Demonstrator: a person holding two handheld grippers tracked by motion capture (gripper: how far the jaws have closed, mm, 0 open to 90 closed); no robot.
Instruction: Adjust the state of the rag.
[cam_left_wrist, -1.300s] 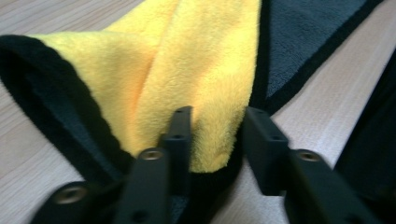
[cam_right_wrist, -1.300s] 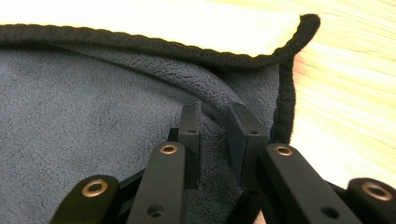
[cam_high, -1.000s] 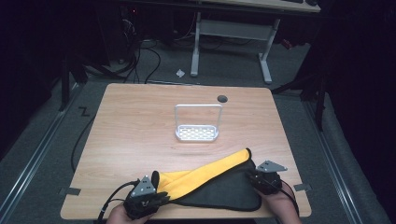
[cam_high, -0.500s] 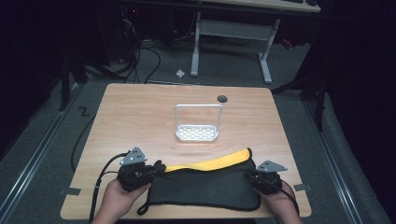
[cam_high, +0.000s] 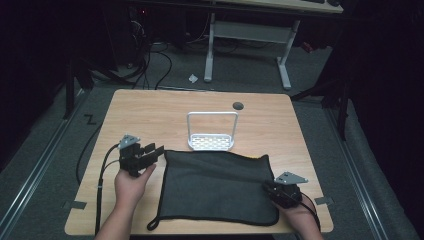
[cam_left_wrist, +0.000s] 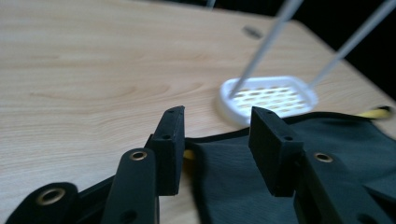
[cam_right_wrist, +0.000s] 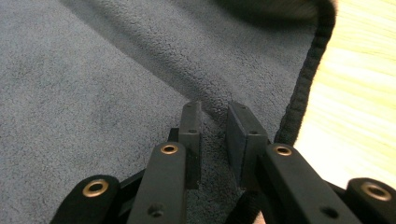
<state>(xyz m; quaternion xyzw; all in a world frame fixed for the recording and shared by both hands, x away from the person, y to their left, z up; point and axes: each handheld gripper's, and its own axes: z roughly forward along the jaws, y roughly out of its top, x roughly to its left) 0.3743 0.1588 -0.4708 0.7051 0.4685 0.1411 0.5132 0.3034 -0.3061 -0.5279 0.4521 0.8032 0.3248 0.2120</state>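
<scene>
Cloth (dark grey, a yellow sliver peeking out at its far edge) lies flat just in front of the white rack. Left gripper has just opened, jaws empty off the cloth's far-left corner. Right gripper pinches the cloth's right edge. Bare table beyond.

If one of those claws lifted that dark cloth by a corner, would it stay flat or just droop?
It would probably droop: the dark cloth lies limp on the table, with soft ripples in the right gripper view. Its fleecy nap looks grippy, so it likely won't slip out of the right claw. Pushed, it would probably bunch up rather than slide whole.
</scene>
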